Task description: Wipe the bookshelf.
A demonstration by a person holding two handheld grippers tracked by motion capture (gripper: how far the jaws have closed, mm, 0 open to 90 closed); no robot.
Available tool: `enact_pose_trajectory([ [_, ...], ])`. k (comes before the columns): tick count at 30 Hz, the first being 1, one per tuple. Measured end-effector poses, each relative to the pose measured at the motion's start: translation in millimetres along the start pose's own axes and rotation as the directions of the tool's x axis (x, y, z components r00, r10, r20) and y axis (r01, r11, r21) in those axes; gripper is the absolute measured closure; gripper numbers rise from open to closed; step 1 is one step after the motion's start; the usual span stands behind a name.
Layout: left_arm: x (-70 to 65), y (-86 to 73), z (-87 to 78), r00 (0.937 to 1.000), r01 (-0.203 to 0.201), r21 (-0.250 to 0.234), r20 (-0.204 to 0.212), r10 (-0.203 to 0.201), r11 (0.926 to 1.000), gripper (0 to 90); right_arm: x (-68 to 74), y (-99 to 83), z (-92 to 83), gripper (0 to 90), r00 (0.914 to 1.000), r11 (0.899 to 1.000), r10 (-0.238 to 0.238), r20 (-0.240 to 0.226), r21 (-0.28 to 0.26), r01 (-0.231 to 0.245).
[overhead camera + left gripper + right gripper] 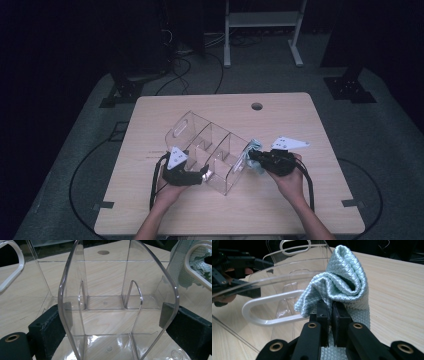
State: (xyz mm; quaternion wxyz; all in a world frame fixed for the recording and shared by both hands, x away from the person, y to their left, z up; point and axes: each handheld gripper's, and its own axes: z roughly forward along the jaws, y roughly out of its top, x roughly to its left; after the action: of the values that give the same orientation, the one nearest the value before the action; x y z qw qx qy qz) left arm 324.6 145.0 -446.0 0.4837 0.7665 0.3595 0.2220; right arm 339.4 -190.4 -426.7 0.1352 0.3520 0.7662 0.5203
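Wiping the organizer (210,152): your left fingers (53,330) clamp it, right fingers (323,315) pinch the cloth (344,282); next, press cloth against its end wall.

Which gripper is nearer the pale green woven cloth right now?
Right. The right gripper is shut on the pale green woven cloth; the left gripper clamps the clear plastic divided organiser across from it.

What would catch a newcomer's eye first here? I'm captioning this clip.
A clear plastic divided organizer sits mid-table, its near end wall clamped in the left claw. At its right end, the right claw pinches a bunched pale mint cloth beside the organizer's handle slot.
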Motion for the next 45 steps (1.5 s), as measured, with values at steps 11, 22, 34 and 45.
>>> enact_pose_trajectory([
  [11, 0.0, 0.1, 0.6, 1.0, -0.002, 0.001, 0.0, 0.002, 1.0, 7.2, 17.8, 15.4, -11.3, 84.8, 0.9979, 0.998, -0.057, -0.031, -0.032, 0.056],
  [22, -0.9, 0.1, 1.8, 1.0, 0.0, -0.001, 0.0, 0.0, 1.0, 6.9, -4.4, 37.6, -12.9, 84.8, 1.0, 0.999, -0.001, 0.005, -0.033, 0.002],
  [34, -2.9, 0.7, 1.9, 1.0, -0.003, 0.0, -0.005, 0.003, 1.0, 6.7, 14.1, 42.9, -12.3, 84.9, 0.9975, 0.998, -0.063, -0.033, -0.016, 0.063],
  [45, -2.2, 0.2, 2.1, 0.9999, 0.002, 0.001, -0.014, -0.002, 1.0, 6.4, 48.9, 37.4, -11.7, 85.0, 0.9857, 0.996, -0.09, -0.143, -0.008, 0.09],
])
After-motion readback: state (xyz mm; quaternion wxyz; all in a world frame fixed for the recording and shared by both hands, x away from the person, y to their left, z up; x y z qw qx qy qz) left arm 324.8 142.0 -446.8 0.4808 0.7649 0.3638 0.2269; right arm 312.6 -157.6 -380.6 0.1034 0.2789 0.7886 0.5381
